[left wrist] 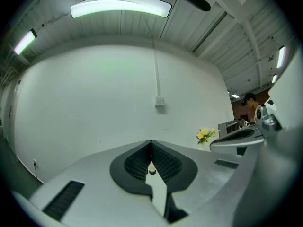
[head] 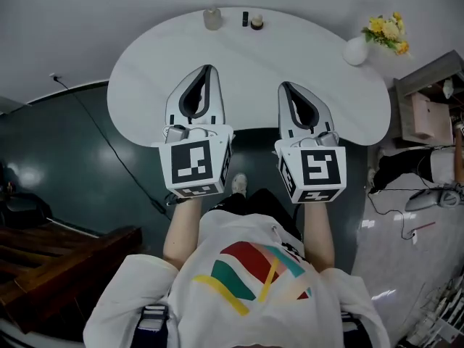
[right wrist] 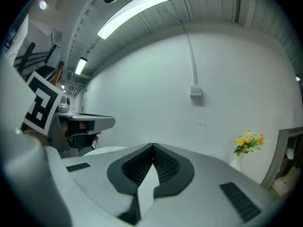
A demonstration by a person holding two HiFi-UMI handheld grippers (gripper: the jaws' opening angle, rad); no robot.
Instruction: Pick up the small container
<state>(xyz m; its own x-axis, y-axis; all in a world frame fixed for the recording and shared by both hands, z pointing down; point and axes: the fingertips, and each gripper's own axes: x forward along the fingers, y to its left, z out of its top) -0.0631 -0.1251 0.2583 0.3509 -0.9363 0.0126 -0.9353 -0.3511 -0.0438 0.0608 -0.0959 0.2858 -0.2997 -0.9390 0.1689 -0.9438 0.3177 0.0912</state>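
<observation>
The small container (head: 257,23), a squat piece with a dark top, stands at the far edge of the white worktop (head: 145,85), well apart from both grippers. Just left of it is a thin black upright item (head: 245,18), and further left a pale jar (head: 212,18). I cannot tell for certain which of these the task means. Going for the wrong one is the first risk.

The three stand close together. A wide approach could knock the black item over or push the jar. The far edge is right behind them, so a forward shove could send the container off the back.

The left gripper (head: 209,67) and right gripper (head: 284,85) hover over the near part of the worktop. Each has its fingers (head: 216,104) closed tip to tip with nothing between them. They must open before they arrive, because closed tips would only bump the container away. It is small and probably light, so an off-centre squeeze could make it pop out or tip.

At the far right stands a white vase (head: 355,51) of yellow flowers (head: 386,32). It is near enough that a wide swing of the right gripper could catch it.
</observation>
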